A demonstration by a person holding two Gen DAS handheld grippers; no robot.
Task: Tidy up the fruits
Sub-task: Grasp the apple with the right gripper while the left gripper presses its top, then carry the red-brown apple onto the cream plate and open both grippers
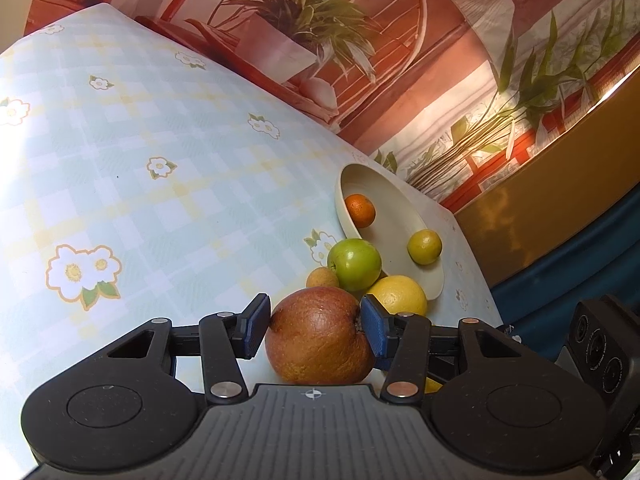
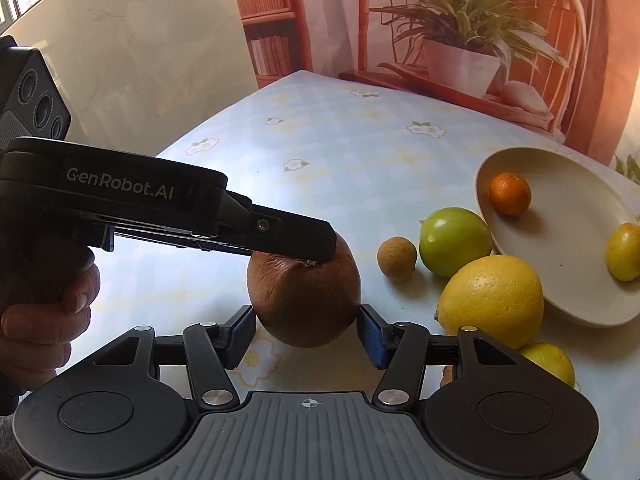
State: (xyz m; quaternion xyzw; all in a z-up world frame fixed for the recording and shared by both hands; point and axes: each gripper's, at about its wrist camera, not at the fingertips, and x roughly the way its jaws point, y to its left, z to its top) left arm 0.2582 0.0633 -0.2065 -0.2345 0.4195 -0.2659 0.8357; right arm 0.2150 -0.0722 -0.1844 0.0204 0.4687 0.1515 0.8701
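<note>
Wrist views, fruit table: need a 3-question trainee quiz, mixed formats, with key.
1. True or false: the green apple lies inside the cream bowl.
2. How many fruits lie in that bowl? A one, B two, C four.
3. Which fruit sits between the pads of the left gripper?
Key: 1 false, it rests on the tablecloth beside the bowl. 2 B, the mandarin and a small yellow citrus. 3 the brown fruit.

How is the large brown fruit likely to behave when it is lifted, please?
The brown fruit looks rounded, so it would probably roll if set down loosely. Its dull, rough-looking skin should offer fair grip. As one of the bigger fruits, it is likely fairly heavy.
</note>
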